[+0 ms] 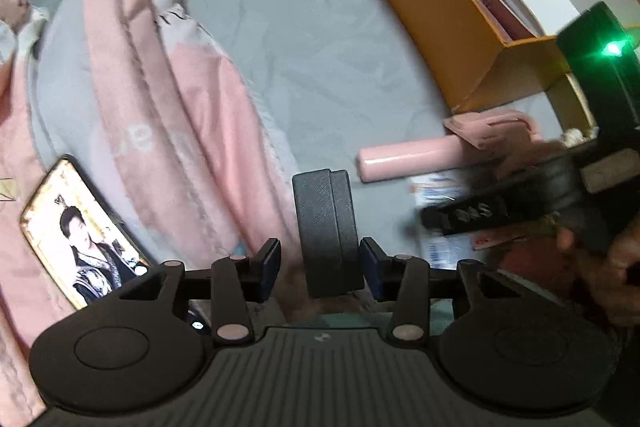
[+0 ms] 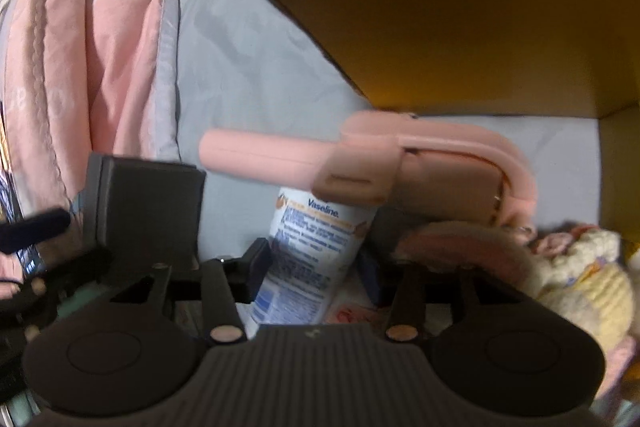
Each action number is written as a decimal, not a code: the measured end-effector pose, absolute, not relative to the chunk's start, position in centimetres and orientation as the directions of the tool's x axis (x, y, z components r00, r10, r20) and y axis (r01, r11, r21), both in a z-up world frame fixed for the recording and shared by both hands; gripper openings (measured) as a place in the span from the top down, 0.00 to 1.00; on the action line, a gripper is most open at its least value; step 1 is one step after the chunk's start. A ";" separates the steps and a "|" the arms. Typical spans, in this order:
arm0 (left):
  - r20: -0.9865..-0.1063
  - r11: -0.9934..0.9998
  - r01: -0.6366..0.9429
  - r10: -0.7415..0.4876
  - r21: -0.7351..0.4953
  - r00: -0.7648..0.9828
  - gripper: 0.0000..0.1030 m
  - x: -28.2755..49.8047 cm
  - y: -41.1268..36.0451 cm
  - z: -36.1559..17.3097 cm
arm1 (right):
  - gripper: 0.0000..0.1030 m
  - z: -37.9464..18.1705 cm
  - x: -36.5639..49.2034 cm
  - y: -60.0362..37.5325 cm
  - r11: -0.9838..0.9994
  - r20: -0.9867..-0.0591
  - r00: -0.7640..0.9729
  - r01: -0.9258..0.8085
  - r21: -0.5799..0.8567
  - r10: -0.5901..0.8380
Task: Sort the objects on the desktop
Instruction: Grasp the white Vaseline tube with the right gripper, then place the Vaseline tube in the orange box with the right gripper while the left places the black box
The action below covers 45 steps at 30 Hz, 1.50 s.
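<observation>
My left gripper stands around a black textured case that lies on the grey sheet; the right pad touches it, the left pad stands a little off. The case also shows in the right wrist view. My right gripper has its jaws around a white Vaseline bottle; the pads sit at its sides. A pink selfie stick lies just beyond the bottle; it also shows in the left wrist view. The right gripper's body appears at the right of the left wrist view.
An orange box with a white inside holds pink booklets at the upper right; its wall looms ahead. A pink quilt covers the left. A lit phone lies on it. A cream plush toy sits at the right.
</observation>
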<state>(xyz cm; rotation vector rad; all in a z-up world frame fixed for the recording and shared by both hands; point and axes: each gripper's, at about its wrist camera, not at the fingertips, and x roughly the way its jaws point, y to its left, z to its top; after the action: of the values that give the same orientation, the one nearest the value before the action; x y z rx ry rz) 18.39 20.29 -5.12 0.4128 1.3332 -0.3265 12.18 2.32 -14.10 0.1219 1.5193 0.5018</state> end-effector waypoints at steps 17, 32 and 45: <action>-0.981 0.904 0.426 -0.061 0.023 0.185 0.59 18.6 21.7 -5.0 | 0.91 -7.4 11.0 2.8 0.683 -0.749 0.087 -0.491 0.541 0.657; -0.987 0.907 0.422 -0.054 0.014 0.148 0.61 19.7 21.4 -6.5 | 0.89 -8.6 12.1 4.1 0.626 -0.727 0.026 -0.529 0.573 0.686; -0.969 0.946 0.325 -0.102 -0.024 0.224 0.62 18.9 22.2 -4.7 | 0.89 -7.4 11.9 3.9 0.628 -0.738 0.063 -0.578 0.522 0.672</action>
<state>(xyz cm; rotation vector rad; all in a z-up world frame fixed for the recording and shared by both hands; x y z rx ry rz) 18.87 22.16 -4.66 0.1984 1.3148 -0.2967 11.86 3.86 -7.44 0.0969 1.1750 0.9459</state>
